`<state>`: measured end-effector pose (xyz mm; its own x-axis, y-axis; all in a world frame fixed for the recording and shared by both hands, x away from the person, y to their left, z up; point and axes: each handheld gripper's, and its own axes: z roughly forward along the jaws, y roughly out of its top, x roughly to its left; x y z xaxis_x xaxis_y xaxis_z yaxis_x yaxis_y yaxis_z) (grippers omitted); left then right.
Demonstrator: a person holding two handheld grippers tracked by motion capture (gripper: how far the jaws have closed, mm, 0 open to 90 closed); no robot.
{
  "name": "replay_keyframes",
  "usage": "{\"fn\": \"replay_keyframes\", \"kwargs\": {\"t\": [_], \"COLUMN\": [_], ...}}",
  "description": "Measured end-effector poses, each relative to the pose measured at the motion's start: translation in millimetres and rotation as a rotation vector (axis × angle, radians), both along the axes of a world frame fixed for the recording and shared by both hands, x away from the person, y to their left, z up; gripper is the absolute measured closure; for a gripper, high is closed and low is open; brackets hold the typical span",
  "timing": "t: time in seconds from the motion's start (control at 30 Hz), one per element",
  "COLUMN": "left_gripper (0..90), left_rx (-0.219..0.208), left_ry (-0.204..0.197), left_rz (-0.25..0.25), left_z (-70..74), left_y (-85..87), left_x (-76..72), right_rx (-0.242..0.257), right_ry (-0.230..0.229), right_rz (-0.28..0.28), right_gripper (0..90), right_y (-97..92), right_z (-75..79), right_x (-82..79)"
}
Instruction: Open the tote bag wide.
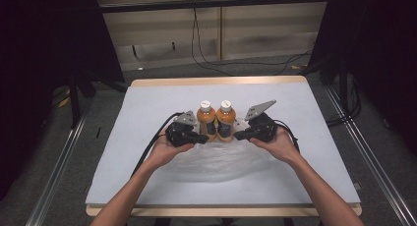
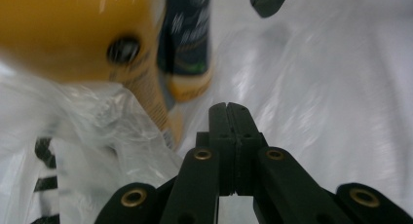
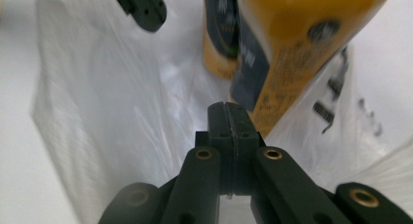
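Both the left hand-held gripper (image 1: 202,138) and the right hand-held gripper (image 1: 239,135) have jaws pressed together, apparently pinching the thin, limp, slippery plastic bag (image 1: 216,159) just beside the two heavy-looking juice bottles (image 1: 216,121) between them; its rim seems the best hold.

A pale wood-panelled wall (image 1: 265,29) spans the top of the frame, with black cables (image 1: 206,54) hanging down it. Dark curtains (image 1: 44,54) fill the upper left and right corners. Grey floor (image 1: 59,152) surrounds the white-covered worktop (image 1: 162,96).
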<state>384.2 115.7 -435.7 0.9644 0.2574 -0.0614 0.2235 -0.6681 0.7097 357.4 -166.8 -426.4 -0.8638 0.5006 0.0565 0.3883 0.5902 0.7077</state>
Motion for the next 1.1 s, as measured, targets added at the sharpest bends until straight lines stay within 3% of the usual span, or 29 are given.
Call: {"fn": "replay_keyframes", "kwargs": {"t": [0.23,0.4,0.43,0.63,0.87,1.1], "left_gripper": [89.7,90.0,90.0,90.0,90.0,90.0], "left_rx": [0.108,0.143,0.138,0.196,0.219,0.269], "left_ry": [0.034,0.036,0.034,0.0,-0.003,-0.016], "left_rz": [0.03,0.06,0.067,0.077,0.113,0.111], "left_z": [-24.0,-33.6,-34.0,-30.4,-29.2,-26.6], "left_y": [5.7,16.3,18.4,27.0,45.4,57.6], "left_x": [7.7,8.9,9.4,8.7,13.7,26.0], "right_rx": [-0.121,-0.215,-0.215,-0.267,-0.337,-0.353], "right_ry": [0.062,0.089,0.091,0.075,0.065,0.079], "right_rz": [-0.002,-0.004,-0.002,-0.004,-0.027,-0.033], "right_gripper": [90.0,90.0,90.0,90.0,90.0,90.0], "right_y": [3.3,3.0,1.9,1.0,-12.1,-16.1], "right_z": [-29.1,-37.9,-38.8,-36.3,-33.5,-32.5], "right_x": [15.2,16.0,15.9,14.7,15.2,15.0]}}
